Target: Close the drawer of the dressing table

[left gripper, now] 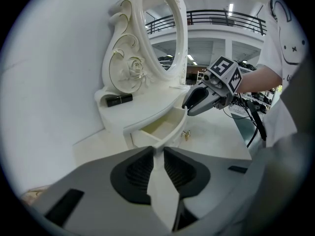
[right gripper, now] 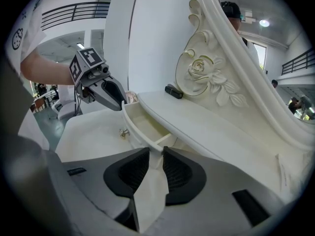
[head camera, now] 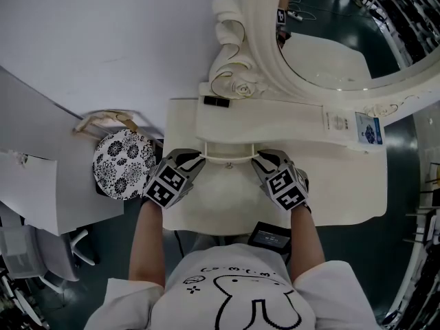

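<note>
We see one drawer [head camera: 229, 158] standing part open at the frame's centre, under the dressing table's [head camera: 344, 184] shelf, with one brass knob [left gripper: 186, 134]. There are two grippers. The left gripper [head camera: 201, 159] pinches the drawer's left front corner between narrowly parted jaws, and the right gripper [head camera: 256, 160] does likewise at the right corner. On the shelf lie one black lipstick tube [head camera: 216, 101], upper centre, and one printed card [head camera: 368, 129], right. One floral-patterned stool [head camera: 124, 162] stands at the left.

White wall [head camera: 103, 33], dark floor [head camera: 357, 246], patterned round stool [head camera: 124, 163]; railed balcony [left gripper: 221, 18], ceiling lights [left gripper: 230, 7]
</note>
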